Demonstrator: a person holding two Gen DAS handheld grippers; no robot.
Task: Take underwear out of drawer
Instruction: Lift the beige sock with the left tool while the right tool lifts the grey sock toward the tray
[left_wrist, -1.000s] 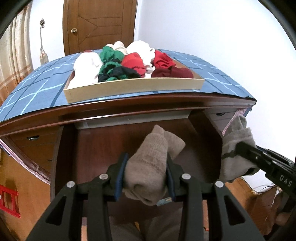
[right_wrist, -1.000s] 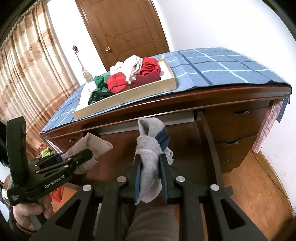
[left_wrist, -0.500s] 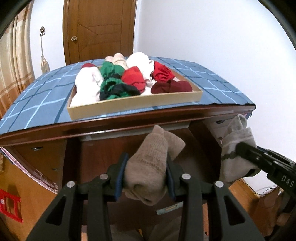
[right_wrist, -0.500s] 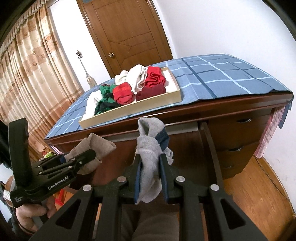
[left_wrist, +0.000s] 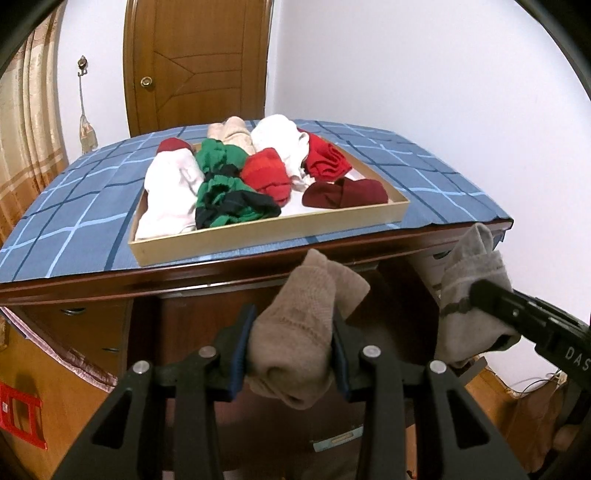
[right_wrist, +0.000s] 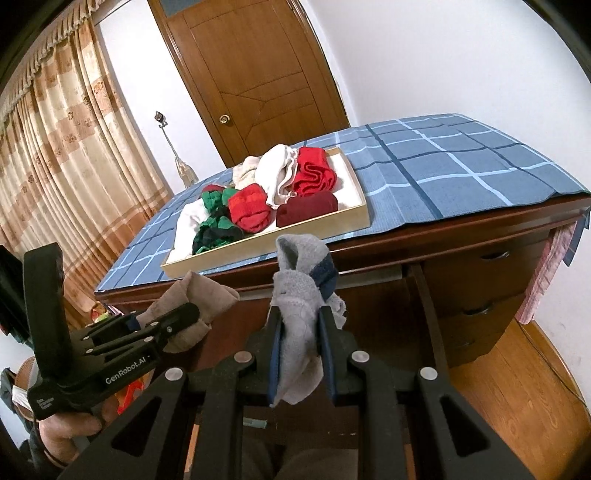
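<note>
L gripper (left_wrist: 293, 350) pinches a rolled tan garment (left_wrist: 303, 328) between its blue pads, fabric bulging above and below the grip. R gripper (right_wrist: 298, 350) is clamped tight on a grey garment w/ a navy band (right_wrist: 299, 295). Both bundles are held in front of the dresser's front edge, above the open drawer (right_wrist: 424, 295), tan one to the left of the grey. On the dresser top, a blue checked cloth (left_wrist: 74, 206) carries a shallow wooden tray (left_wrist: 273, 230) near the front edge, piled w/ white, green, red and maroon rolled garments (left_wrist: 258, 177). Wooden door (right_wrist: 258, 74) behind.
</note>
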